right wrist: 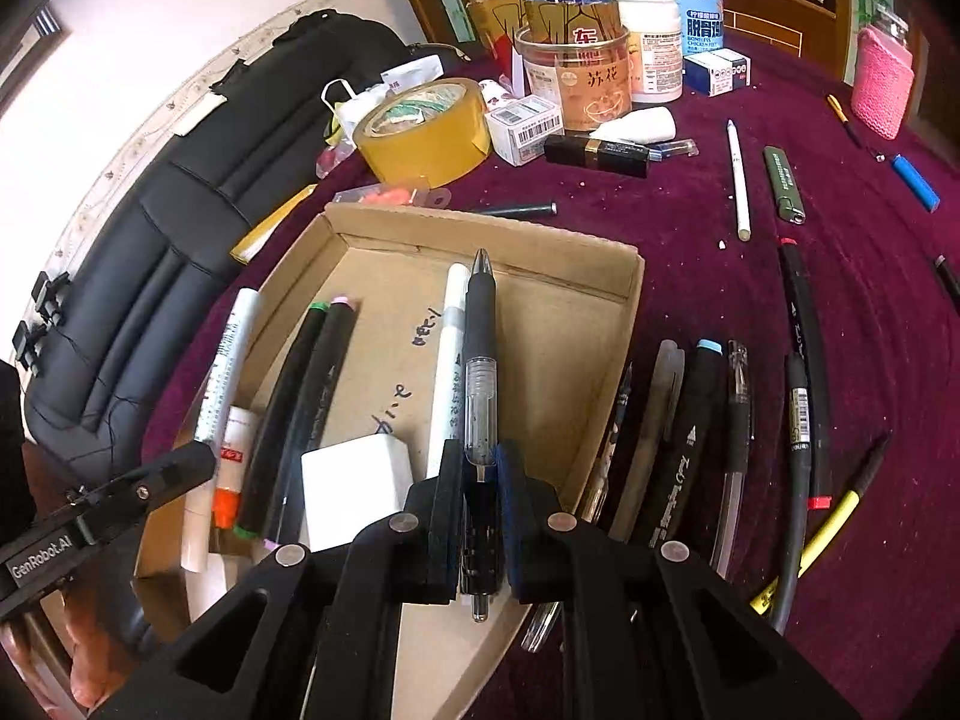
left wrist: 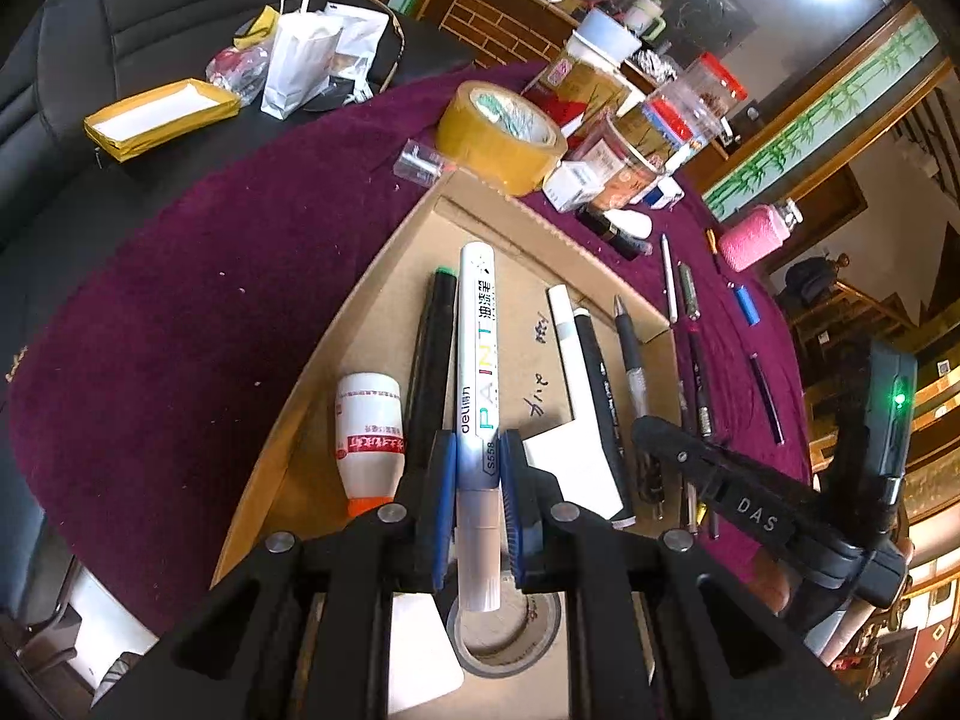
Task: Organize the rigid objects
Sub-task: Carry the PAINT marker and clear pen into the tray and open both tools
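My left gripper [left wrist: 475, 461] is shut on a white paint marker [left wrist: 478, 360] and holds it over the cardboard tray [left wrist: 384, 276]. My right gripper [right wrist: 480, 468] is shut on a black and clear ballpoint pen [right wrist: 480, 360] over the same tray [right wrist: 606, 372]. In the tray lie black markers [right wrist: 306, 396], a white pen [right wrist: 450, 354], a white block [right wrist: 357, 489] and a small white bottle with an orange cap [left wrist: 367, 435]. Several more pens [right wrist: 738, 420] lie on the purple cloth to the right of the tray.
A roll of tan tape [right wrist: 420, 129], jars [right wrist: 579, 69], small boxes and a black lipstick tube [right wrist: 597, 153] stand behind the tray. A pink bottle [right wrist: 882, 81] and a blue lighter [right wrist: 915, 174] are far right. A black seat [right wrist: 156, 228] is to the left.
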### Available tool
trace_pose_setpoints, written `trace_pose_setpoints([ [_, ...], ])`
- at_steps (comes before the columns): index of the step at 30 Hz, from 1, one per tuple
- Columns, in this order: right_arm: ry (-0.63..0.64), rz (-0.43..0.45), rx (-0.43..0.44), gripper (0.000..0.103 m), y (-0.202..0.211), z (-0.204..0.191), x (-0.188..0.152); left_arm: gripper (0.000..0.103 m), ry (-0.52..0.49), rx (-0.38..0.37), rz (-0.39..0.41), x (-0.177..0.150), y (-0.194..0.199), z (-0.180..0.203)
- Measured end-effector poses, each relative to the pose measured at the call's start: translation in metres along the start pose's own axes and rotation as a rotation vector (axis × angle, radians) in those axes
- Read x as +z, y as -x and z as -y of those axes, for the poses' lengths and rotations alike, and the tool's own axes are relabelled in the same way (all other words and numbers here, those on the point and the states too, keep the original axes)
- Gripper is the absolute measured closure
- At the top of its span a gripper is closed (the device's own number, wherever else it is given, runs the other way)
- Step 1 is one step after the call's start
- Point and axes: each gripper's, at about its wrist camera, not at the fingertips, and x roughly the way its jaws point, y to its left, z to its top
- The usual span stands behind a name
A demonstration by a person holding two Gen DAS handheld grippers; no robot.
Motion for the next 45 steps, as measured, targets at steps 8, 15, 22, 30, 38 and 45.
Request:
trace_pose_setpoints([
  [8, 0.006, -0.033, -0.037, 0.091, -0.010, 0.003, 0.005, 0.089, -0.008, 0.061, -0.053, 0.002, -0.018, 0.001],
  [15, 0.001, -0.060, -0.036, 0.091, -0.015, 0.003, 0.008, 0.089, -0.011, 0.068, -0.065, 0.005, -0.023, 0.002],
  [22, 0.003, -0.071, -0.040, 0.090, -0.019, 0.002, 0.013, 0.089, -0.018, 0.079, -0.073, 0.007, -0.024, 0.004],
  [30, 0.001, -0.054, -0.004, 0.090, -0.012, 0.007, 0.009, 0.088, -0.022, 0.108, -0.053, 0.008, -0.025, 0.006],
  [38, 0.001, -0.002, 0.047, 0.072, 0.008, 0.010, 0.001, 0.076, -0.030, 0.134, -0.046, 0.005, -0.026, 0.008],
  [45, -0.004, 0.072, 0.111, 0.065, 0.047, 0.032, -0.014, 0.058, -0.055, 0.140, 0.006, -0.006, -0.011, 0.024],
])
